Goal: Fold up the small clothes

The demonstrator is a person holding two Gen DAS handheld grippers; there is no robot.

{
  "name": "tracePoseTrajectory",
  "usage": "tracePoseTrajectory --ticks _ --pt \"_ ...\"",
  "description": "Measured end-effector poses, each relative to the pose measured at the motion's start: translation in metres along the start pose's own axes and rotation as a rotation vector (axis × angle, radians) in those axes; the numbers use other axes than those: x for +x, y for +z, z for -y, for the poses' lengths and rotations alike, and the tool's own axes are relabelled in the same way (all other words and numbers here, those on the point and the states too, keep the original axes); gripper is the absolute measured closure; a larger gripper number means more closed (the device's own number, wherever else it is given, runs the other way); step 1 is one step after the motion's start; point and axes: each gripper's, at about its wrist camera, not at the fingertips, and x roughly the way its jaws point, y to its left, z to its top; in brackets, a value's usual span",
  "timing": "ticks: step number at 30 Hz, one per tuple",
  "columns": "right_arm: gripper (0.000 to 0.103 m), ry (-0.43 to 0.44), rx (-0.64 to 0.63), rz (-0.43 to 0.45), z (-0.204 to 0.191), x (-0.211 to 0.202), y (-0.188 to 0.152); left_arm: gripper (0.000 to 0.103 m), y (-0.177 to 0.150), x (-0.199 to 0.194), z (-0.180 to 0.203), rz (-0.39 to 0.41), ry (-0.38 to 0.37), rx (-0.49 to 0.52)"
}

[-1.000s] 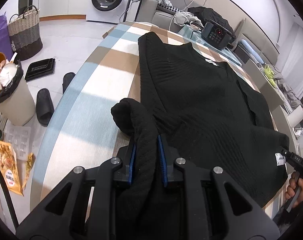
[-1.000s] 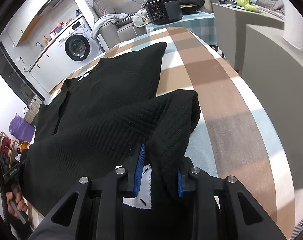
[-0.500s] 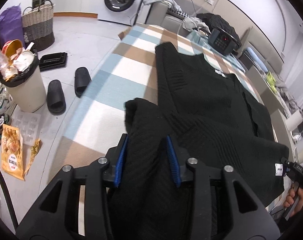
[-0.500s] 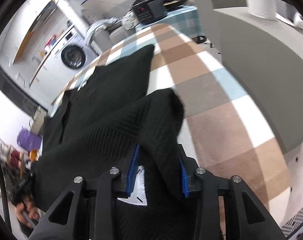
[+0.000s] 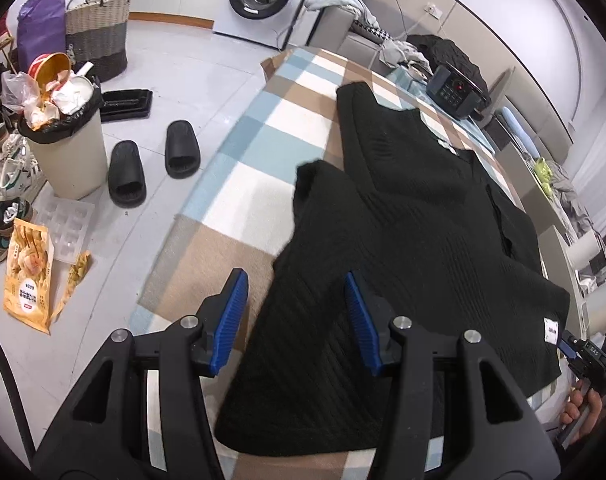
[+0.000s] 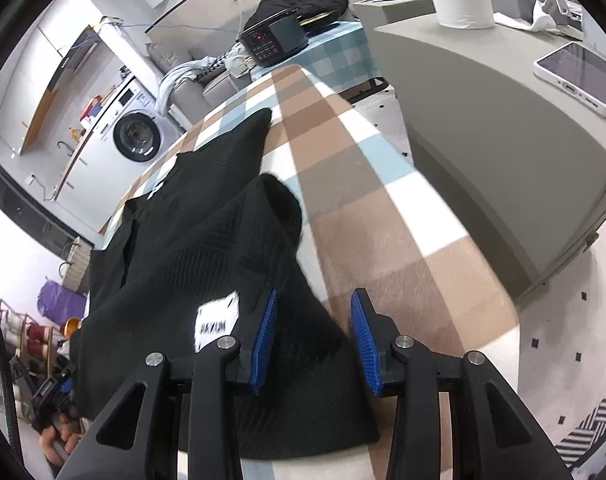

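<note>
A black ribbed knit top (image 5: 415, 208) lies on the checked tablecloth (image 5: 263, 148), its near part folded over the rest. A white label (image 5: 551, 330) shows at its right corner. My left gripper (image 5: 297, 312) is open just above the fold's left corner, blue pads apart, fabric lying loose between them. In the right wrist view the same top (image 6: 207, 248) shows with its label (image 6: 217, 320). My right gripper (image 6: 313, 332) is open over the fold's right corner, holding nothing.
Left of the table on the floor: a full bin (image 5: 67, 136), black slippers (image 5: 151, 160), a snack bag (image 5: 27, 276), a woven basket (image 5: 97, 36). A black device (image 5: 455, 92) sits past the table's far end. A grey counter (image 6: 503, 128) with a tablet (image 6: 579, 76) stands to the right.
Both grippers have opened and let go of the folded edge, which now lies flat on the top. Both have drawn back toward the near table edge.
</note>
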Motion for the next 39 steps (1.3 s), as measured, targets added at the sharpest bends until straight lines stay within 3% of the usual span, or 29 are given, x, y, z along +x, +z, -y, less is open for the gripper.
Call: tracePoseTrajectory --ticks 13,18,21,27,30,32,35,36,37,38,39 --pt "0.065 0.022 -0.033 -0.023 0.003 -0.01 -0.027 0.056 -0.02 -0.006 0.008 -0.033 -0.001 -0.004" --pt "0.065 0.035 0.037 -0.01 0.017 -0.022 -0.041 0.056 -0.029 -0.015 0.003 -0.027 0.009 -0.016" --pt "0.065 0.087 0.113 -0.018 0.029 -0.025 -0.048 0.056 -0.036 -0.018 -0.001 -0.035 -0.003 -0.028" --pt "0.065 0.103 0.107 -0.003 0.026 -0.025 -0.052 0.056 -0.042 -0.024 -0.004 -0.038 -0.004 -0.031" --pt "0.078 0.087 0.068 -0.001 0.017 -0.02 -0.053 0.056 -0.046 -0.027 -0.005 -0.045 -0.002 -0.022" --pt "0.092 0.068 0.035 0.013 0.01 -0.02 -0.053 0.056 -0.049 -0.03 -0.005 -0.049 -0.003 -0.024" --pt "0.095 0.091 0.024 0.058 0.006 -0.026 -0.05 0.057 -0.054 -0.035 -0.006 -0.046 -0.013 -0.019" --pt "0.095 0.1 0.022 0.077 0.005 -0.029 -0.048 0.059 -0.055 -0.036 -0.008 -0.042 -0.019 -0.022" --pt "0.095 0.114 0.016 0.098 0.003 -0.034 -0.046 0.069 -0.056 -0.036 -0.009 -0.038 -0.019 -0.027" --pt "0.095 0.118 0.013 0.106 0.001 -0.036 -0.045 0.085 -0.056 -0.036 -0.01 -0.037 -0.027 -0.032" --pt "0.095 0.119 0.004 0.111 -0.001 -0.038 -0.044 0.089 -0.057 -0.036 -0.012 -0.041 -0.045 -0.041"
